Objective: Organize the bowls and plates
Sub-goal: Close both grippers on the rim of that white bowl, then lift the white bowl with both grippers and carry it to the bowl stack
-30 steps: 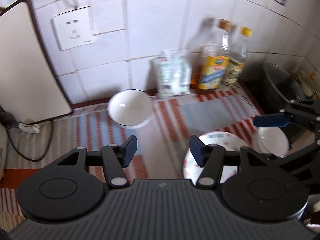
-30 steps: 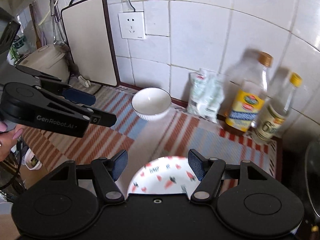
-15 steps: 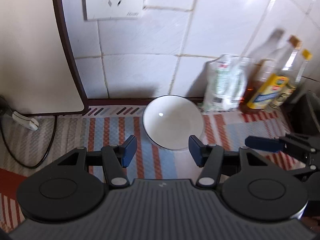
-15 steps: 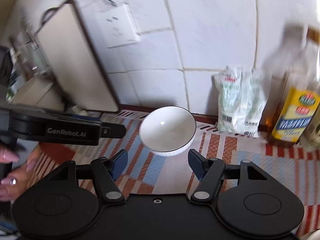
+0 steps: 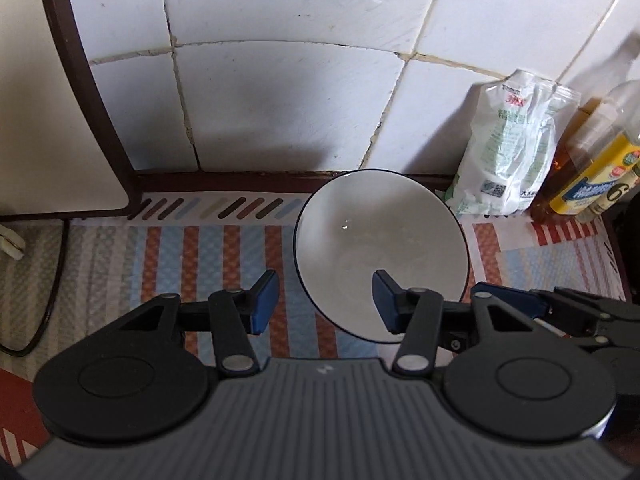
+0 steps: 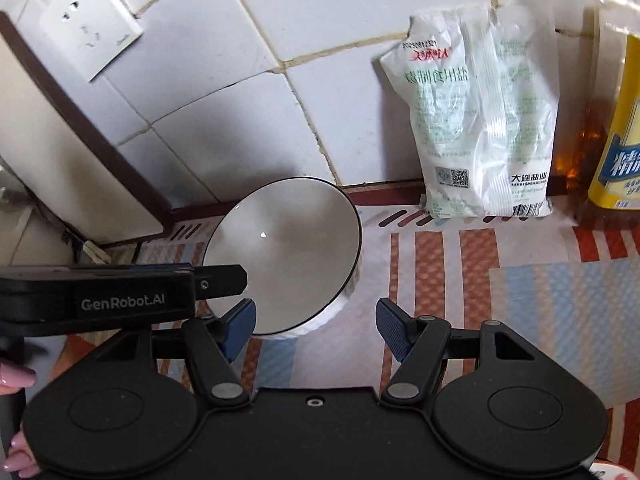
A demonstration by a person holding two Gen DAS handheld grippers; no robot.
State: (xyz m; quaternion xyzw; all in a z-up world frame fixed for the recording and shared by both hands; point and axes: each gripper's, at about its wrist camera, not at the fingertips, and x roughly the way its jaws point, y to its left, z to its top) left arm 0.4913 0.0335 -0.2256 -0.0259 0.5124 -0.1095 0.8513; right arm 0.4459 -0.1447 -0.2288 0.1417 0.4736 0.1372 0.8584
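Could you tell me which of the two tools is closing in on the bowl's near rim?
The left tool: its jaws straddle the white bowl's rim; the right tool hangs open beside it.

I see a white tiled wall (image 5: 280, 92) with cracked grout. A wall socket (image 6: 90, 28) sits upper left. Below me, a striped mat (image 5: 168, 264) covers the tabletop.

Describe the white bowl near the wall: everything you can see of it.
The white bowl is round and deep, glossy like glazed ceramic, with a thin dark rim line and a ribbed outer wall visible from the right wrist view. It looks empty and stands upright on the striped mat, close to the tiled wall and left of a plastic bag. The left hand-held gripper straddles its near rim, one finger inside and one outside; contact cannot be told.
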